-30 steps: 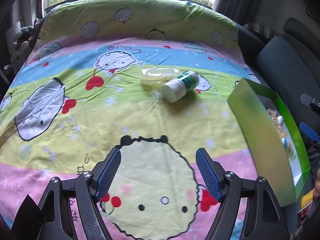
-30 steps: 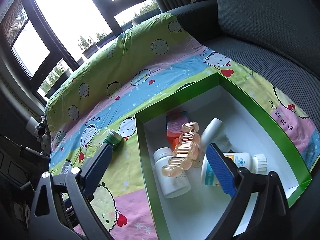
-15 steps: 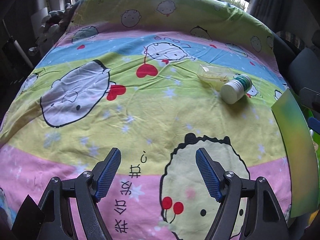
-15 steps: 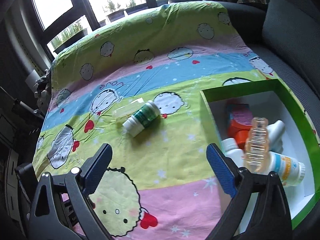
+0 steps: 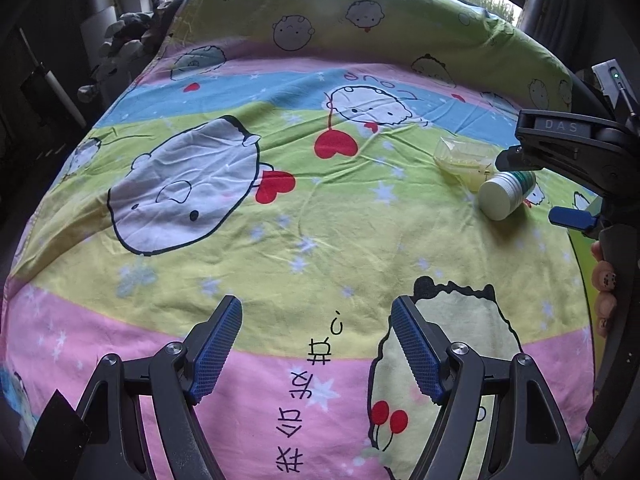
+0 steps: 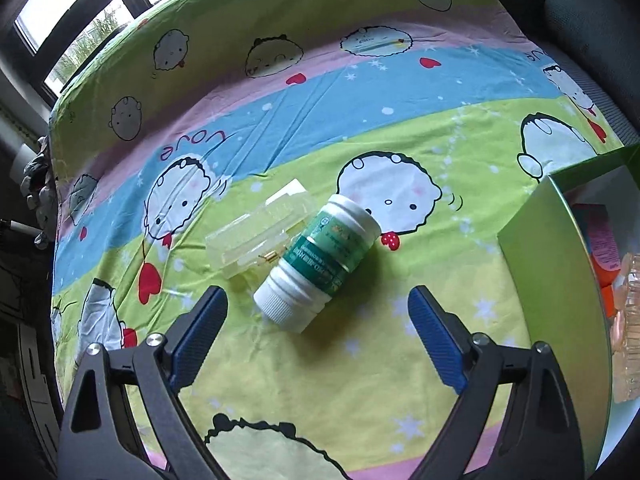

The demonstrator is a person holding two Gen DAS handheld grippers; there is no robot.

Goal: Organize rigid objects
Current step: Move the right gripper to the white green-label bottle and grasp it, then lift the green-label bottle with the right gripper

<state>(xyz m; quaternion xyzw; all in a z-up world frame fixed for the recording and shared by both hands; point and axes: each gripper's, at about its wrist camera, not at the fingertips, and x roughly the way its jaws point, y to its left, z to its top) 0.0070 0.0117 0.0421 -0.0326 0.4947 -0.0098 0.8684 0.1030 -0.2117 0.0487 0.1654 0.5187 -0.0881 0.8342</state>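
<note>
Hovering my right gripper (image 6: 316, 320), jaws just narrowing yet empty, I see the bottle (image 6: 320, 258) lying diagonally just beyond it, cap nearest, left gripper (image 5: 316, 344) open, farther.

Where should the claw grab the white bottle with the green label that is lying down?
Probably around its green-labelled middle, coming from above. The white plastic bottle with the green label lies on its side on the cartoon bedsheet, so both round flanks are free for the open right gripper. Mind the clear plastic case beside it.
</note>
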